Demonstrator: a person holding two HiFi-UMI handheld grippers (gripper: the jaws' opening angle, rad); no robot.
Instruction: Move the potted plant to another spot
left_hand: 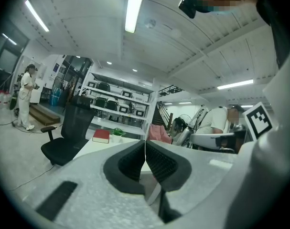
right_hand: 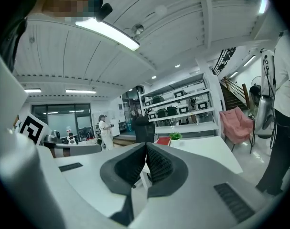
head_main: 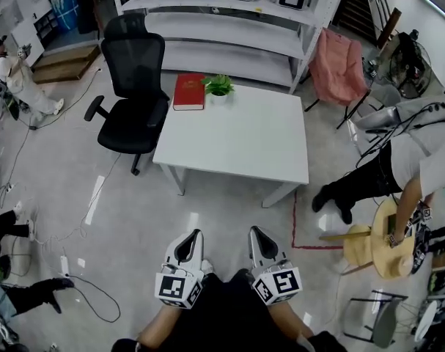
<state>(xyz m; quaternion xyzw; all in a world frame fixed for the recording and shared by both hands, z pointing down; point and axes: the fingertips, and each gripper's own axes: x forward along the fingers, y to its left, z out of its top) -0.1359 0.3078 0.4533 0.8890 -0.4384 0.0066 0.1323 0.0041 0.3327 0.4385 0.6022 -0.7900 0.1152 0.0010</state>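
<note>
A small green potted plant in a white pot stands at the far edge of the white table, right beside a red book. The plant shows small in the left gripper view, and the same plant in the right gripper view. Both grippers hang low in the head view, well short of the table's near edge. My left gripper is shut with nothing in it. My right gripper is shut too, its dark pads pressed together and empty.
A black office chair stands at the table's left. White shelving runs behind it, with a pink chair to the right. A person bends over a wooden stool at right. Cables lie on the floor at left.
</note>
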